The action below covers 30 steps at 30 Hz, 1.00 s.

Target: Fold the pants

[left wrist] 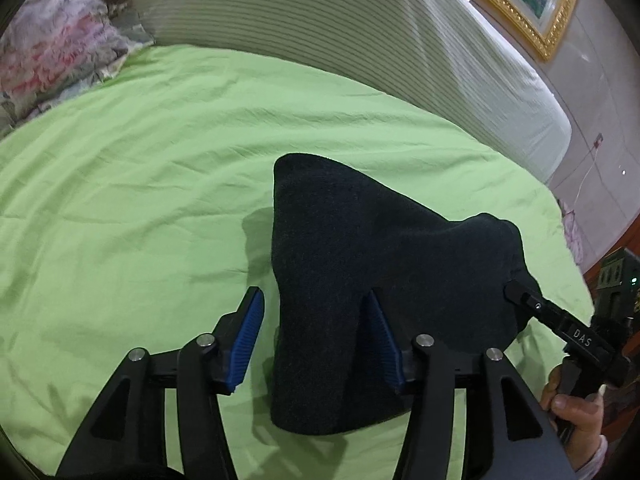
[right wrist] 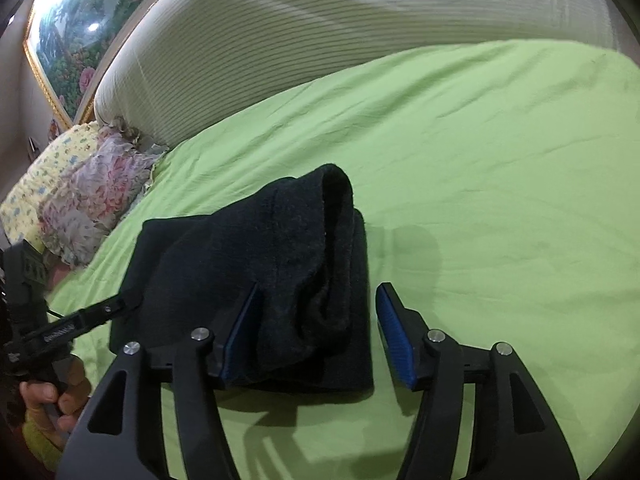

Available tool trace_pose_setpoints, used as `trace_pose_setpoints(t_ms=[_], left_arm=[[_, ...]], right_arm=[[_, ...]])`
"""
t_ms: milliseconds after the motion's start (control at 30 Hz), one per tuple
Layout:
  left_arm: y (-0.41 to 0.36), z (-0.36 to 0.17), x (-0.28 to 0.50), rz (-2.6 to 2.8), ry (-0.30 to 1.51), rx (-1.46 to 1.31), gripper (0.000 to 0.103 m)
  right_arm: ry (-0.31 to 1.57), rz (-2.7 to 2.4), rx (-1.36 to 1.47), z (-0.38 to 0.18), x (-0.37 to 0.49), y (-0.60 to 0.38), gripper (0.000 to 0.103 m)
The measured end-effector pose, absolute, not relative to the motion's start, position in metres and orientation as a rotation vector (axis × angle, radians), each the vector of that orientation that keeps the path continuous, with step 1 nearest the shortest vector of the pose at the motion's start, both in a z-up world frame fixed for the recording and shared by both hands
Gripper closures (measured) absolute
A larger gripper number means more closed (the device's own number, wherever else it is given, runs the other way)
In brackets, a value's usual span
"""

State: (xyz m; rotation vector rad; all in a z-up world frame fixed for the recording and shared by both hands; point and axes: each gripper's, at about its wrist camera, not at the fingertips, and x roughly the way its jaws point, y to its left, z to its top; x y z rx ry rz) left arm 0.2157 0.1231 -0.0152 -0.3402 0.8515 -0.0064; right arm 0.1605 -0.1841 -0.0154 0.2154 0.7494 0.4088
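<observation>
On the green bed sheet (left wrist: 140, 168) sit the dark pants (left wrist: 360, 280), already bundled into a compact stack near my edge of the bed. My left claw (left wrist: 316, 344) is released, jaws spread, straddling the bundle's left edge: one blue pad off the cloth over the sheet, the other over the fabric. My right claw (right wrist: 320, 336) is likewise released, bracketing the right edge where the layers show a raised rolled lip. Neither grips anything. Key relation: the bundle lies dead ahead between both claws, long axis running away from me toward the headboard (left wrist: 320, 20). Both look equally near. I judge the fold nearly done; the loose right lip may spring open.
</observation>
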Motion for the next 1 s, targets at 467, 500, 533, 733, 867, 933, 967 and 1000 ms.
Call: trace_pose_setpoints(t_ms=[467,500,533,733,867,933,967,1000], left_arm=[[0.111,-0.003,0.180,0.063,0.815,-0.276,0.034],[0.109,-0.002,0.177,0.063,0.809,-0.272,0.033],[0.108,-0.001,0.173,0.065,0.803,-0.266,0.031],[0.097,0.001,0.156,0.081,0.782,-0.235,0.026],[0.090,0.001,0.144,0.107,0.753,-0.212,0.020],[0.088,0.000,0.140,0.122,0.749,-0.205,0.020],[0.087,-0.001,0.139,0.130,0.749,-0.203,0.020],[0.086,-0.002,0.138,0.140,0.746,-0.198,0.019]], right_arm=[[0.677,0.428,0.190,-0.008,0.129,-0.179,0.041],[0.672,0.428,0.193,-0.009,0.126,-0.180,0.041],[0.668,0.426,0.193,-0.009,0.125,-0.180,0.041],[0.594,0.449,0.153,-0.005,0.101,-0.174,0.031],[0.540,0.427,0.054,-0.001,0.083,-0.162,0.018],[0.524,0.417,0.004,-0.001,0.077,-0.155,0.015],[0.512,0.414,-0.021,-0.002,0.075,-0.152,0.015],[0.504,0.412,-0.032,-0.002,0.073,-0.152,0.014]])
